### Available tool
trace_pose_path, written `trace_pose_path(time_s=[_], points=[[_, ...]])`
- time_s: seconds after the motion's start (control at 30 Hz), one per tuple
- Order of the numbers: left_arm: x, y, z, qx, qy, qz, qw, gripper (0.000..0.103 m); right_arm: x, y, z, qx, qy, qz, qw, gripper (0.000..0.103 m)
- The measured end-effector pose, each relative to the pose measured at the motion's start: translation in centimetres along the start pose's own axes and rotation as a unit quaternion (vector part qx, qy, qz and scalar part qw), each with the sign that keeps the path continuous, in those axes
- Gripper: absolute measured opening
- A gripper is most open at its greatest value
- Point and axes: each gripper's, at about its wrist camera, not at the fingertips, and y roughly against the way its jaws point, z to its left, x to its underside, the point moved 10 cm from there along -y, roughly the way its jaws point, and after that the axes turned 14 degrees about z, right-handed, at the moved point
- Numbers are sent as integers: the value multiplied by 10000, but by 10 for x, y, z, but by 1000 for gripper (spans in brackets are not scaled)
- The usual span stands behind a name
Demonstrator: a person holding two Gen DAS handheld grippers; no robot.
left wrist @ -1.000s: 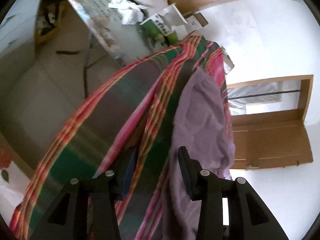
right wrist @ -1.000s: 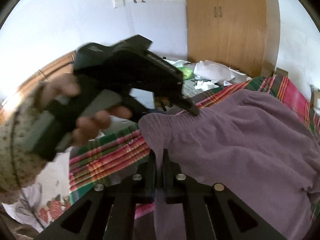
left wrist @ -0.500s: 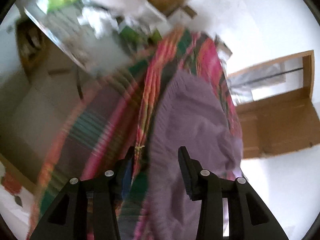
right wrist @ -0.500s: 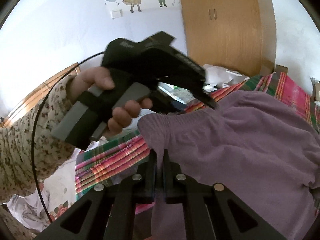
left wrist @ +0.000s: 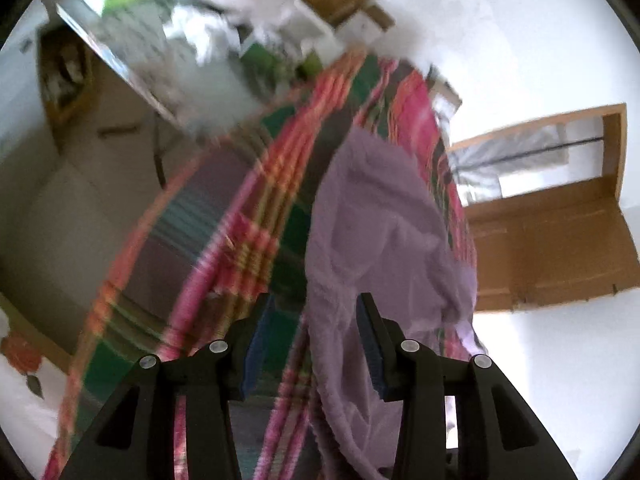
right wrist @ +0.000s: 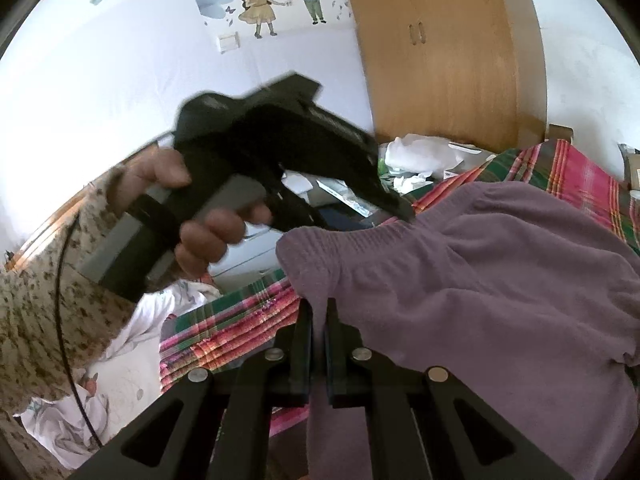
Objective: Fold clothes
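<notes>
- While the right gripper (right wrist: 316, 320) pinches the garment (right wrist: 480, 300) at its ribbed corner, low centre of frame, a loose pinch could let that edge slip.
- Left gripper (left wrist: 312, 320) gapes wide; cloth lies between its fingers ungripped, so it may close on nothing.
- Garment drapes over the plaid blanket (left wrist: 240, 240), long axis running toward upper right.
</notes>
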Motion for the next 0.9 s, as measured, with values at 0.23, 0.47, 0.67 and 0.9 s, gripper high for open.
trace_pose_path(time_s=[0.23,0.47,0.67,0.9], points=[[-20,-20,0,410,144,243,9988,43,0,1,4,-126,31,11,9999,5],[-57,-37,-10,801,109,311,9962,43,7,-4,14,-371,133,217,9990,5],[-77,-51,-27,818,-2,447,9956,43,13,-8,20,-610,177,391,9972,5],[-88,-48,-23,863,91,332,9957,5,16,-13,25,-720,175,565,9956,5]])
